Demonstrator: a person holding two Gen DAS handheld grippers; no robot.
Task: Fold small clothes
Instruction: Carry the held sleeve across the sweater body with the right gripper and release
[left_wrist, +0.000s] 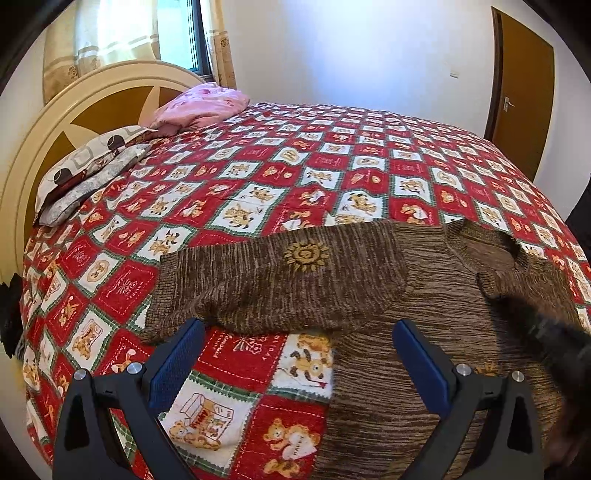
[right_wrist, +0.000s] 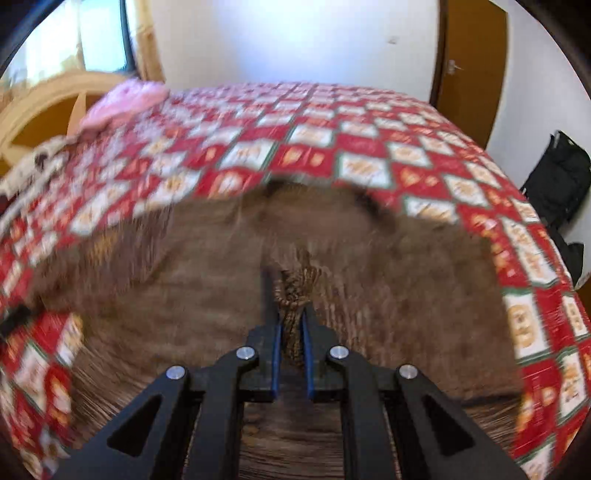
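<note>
A: Far left first. Headboard (left_wrist: 44, 147), stacked pillows (left_wrist: 88, 173), a pink bundle (left_wrist: 201, 105) behind them. None of it in play.

B: And the left gripper (left_wrist: 299, 354)?

A: Jaws stood wide, nothing between the blue pads, hovering over the red patchwork quilt (left_wrist: 229, 177) just short of the sleeve (left_wrist: 273, 280). That sleeve lay folded across the brown sweater (left_wrist: 436, 280), which sat flat on the quilt near the bed's front edge.

B: Risks on that side?

A: Judged: if the wide jaws dropped now, they could pinch the quilt along with the sleeve hem and drag both.

B: Moving right.

A: The right gripper (right_wrist: 291, 310) was nearly closed, clamped on a bunched twist of brown knit. Likely the other sleeve or a side edge; I couldn't tell which.

B: Trouble there?

A: Judged again: the bite looked thin and the knit loose. A quick carry could slip it free, or tug the body and undo the sleeve already laid over.

B: What couldn't you make out?

A: The right wrist view was heavily smeared; sweater outline and neckline barely readable. In the left view, a dark blurred shape (left_wrist: 546, 332) covered the sweater's right side, probably the other tool. The hem ran out of frame below. Dark bag (right_wrist: 557, 177) by the wall, far right, detail unclear.
</note>
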